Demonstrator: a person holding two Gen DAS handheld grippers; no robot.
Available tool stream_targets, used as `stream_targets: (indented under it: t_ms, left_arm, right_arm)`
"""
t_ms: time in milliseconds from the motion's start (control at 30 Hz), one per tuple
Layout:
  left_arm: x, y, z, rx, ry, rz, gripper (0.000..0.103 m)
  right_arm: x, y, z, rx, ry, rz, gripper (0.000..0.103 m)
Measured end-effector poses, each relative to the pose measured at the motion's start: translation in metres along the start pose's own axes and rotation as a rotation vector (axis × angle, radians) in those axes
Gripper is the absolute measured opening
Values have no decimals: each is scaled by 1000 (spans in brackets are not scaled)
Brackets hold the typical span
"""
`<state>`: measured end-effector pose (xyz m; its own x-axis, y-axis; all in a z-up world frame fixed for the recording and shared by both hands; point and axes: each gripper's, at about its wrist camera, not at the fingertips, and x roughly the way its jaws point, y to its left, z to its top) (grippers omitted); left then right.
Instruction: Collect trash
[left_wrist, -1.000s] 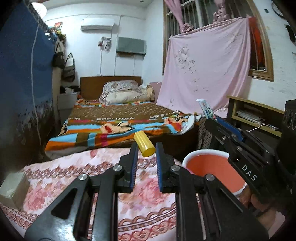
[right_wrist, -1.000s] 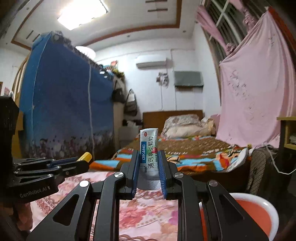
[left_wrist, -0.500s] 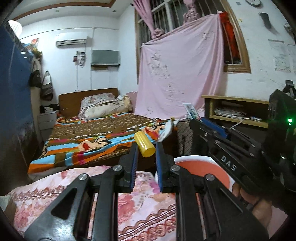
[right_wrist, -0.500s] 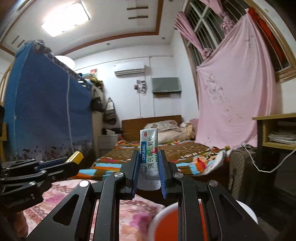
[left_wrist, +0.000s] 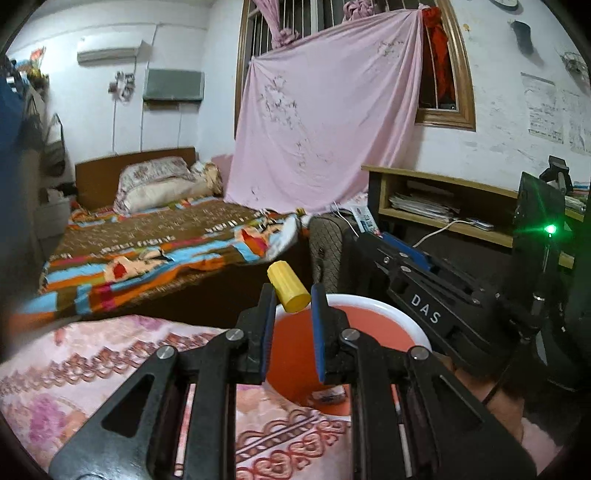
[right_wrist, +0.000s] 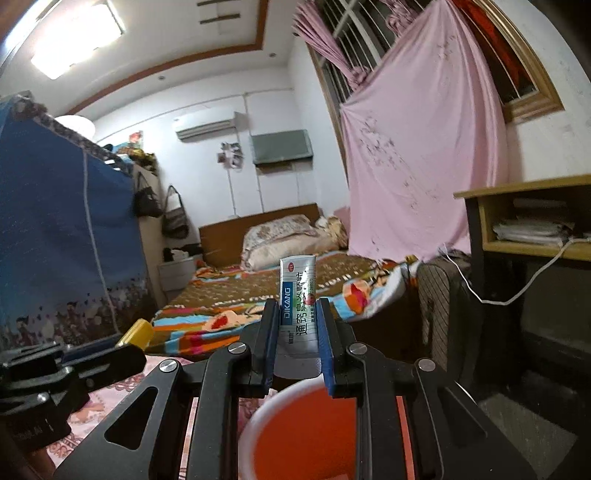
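The bin (left_wrist: 373, 306) is set at the right edge of the desk (left_wrist: 92, 369), with the bed (left_wrist: 155, 240) behind both and the shelf (left_wrist: 443, 206) further right

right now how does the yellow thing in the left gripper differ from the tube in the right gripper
The yellow cap is short, ribbed, plain yellow and tilted between the left gripper fingers. The tube is flat, white with blue and green print, and stands upright in the right gripper. Both are pinched at the fingertips above the orange bin.
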<state>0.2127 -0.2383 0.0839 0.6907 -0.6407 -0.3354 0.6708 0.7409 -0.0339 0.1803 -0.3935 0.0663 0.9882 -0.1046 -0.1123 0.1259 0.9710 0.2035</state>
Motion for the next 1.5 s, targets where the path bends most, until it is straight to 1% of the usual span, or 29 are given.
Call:
stream_targets:
  t_ms: [167,533,633,800,1033,1233,1333,1400,1433,1500]
  left_arm:
    - [15,-7,-5,-15,52,-25,4]
    - [42,3,-9,-152,161,-80,5]
    - [47,3,-10,-164,181,-72,6]
    - [44,5,-13,-168,180,-53,10]
    - [37,17,-13,-201,171,-8,14]
    - [28,28,-14,-217,166,45,23]
    - [22,34,-14,-226,159,76,31]
    - [16,39,-15,-238,153,96,38]
    - [14,41,-15,-243,151,100,39]
    - [10,45,-15,-253,152,114,45]
  right_arm:
    - [4,-7,-2,22,34,-16,19]
    - [15,-15,-9,42,108,-58,19]
    - [17,-16,-10,47,123,-65,19]
    - [19,-15,-11,43,135,-69,22]
    - [18,-13,-11,33,128,-68,26]
    - [18,-8,-11,16,124,-63,28]
    - [16,-4,-11,6,118,-58,32]
    - [16,-2,-10,4,116,-59,37]
    - [14,-1,-10,4,113,-60,38]
    - [13,2,-9,-2,107,-66,43]
